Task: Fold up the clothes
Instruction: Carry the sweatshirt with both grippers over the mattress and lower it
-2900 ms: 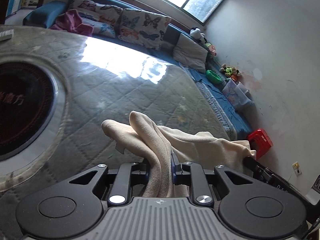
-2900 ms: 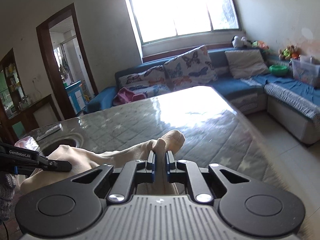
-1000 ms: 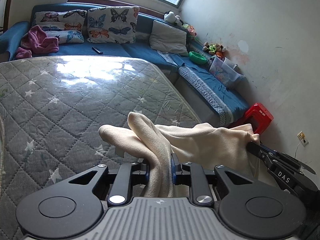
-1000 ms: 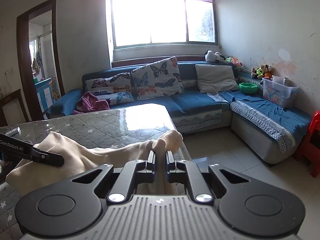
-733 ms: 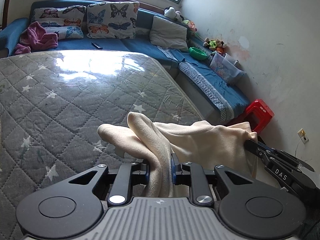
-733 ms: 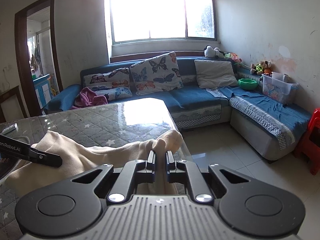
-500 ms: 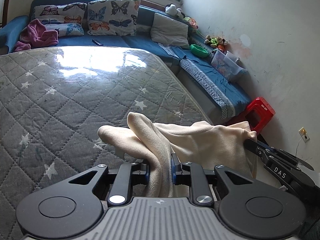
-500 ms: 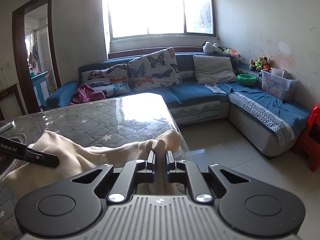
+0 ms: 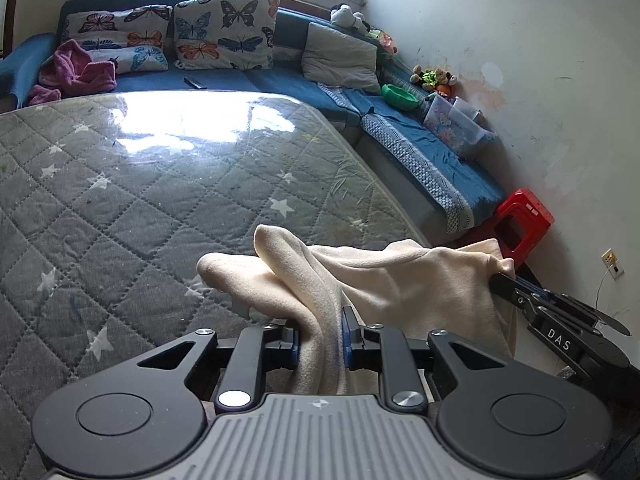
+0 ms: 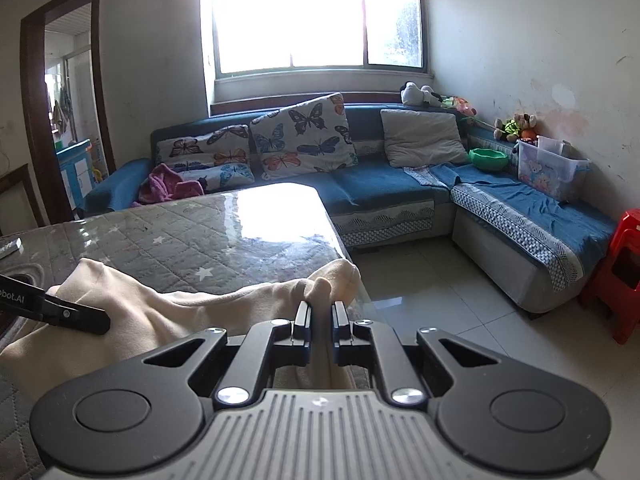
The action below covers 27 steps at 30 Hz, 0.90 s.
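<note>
Quilted grey table (image 9: 120, 200) at left, glossy w/ window glare. Left gripper (image 9: 320, 332) clamped on a bunched fold of cream garment (image 9: 400, 280), cloth running up betw. both fingers. Garment stretched rightward above table's near right corner to right gripper (image 10: 320, 316), also pinched tight on its other end. Blue sofa (image 10: 380, 184) behind; red stool (image 9: 520, 228) far right, by wall.

Count of items, both wrist views

Cream garment (image 9: 400, 280): one. Grippers: two, left gripper (image 9: 320, 332) and right gripper (image 10: 320, 316). Butterfly cushions (image 10: 300, 136): two. Grey cushion (image 10: 424, 136): one. Green bowl (image 10: 488, 158): one. Red stool (image 9: 520, 220): one. Clear bin (image 10: 548, 168): one.
</note>
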Available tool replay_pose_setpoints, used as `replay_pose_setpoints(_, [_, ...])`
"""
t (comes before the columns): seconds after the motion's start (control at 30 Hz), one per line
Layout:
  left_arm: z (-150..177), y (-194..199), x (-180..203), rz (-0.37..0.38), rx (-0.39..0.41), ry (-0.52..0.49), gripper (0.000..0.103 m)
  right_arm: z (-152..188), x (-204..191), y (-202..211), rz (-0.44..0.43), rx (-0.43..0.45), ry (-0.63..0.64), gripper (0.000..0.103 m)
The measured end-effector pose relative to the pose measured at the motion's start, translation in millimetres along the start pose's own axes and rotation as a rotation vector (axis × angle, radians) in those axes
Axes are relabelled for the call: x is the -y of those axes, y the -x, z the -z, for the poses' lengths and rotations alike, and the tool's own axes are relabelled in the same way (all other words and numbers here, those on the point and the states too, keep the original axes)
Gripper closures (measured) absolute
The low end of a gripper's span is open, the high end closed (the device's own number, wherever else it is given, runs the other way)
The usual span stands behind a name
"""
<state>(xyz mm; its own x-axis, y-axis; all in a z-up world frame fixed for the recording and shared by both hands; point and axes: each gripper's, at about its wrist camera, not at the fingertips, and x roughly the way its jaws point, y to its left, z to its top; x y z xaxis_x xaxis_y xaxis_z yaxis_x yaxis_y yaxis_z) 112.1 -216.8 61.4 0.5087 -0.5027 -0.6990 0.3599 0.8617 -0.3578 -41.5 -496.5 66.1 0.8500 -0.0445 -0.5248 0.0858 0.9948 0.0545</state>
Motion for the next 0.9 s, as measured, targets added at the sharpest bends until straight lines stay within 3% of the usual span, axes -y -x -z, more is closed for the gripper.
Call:
replay_pose_setpoints(0.63, [11.1,-13.5,-14.8,-0.025,-0.058,0.006,0.081,15.1,2.0,-35.9,0.030,-0.103,-0.005,0.093])
replay_pose_setpoints(0.9, [20.3,-17.8,-23.6,-0.032,-0.076,0.009,0.079,30.7,3.1,-43.7,0.042,-0.147,0.008,0.086])
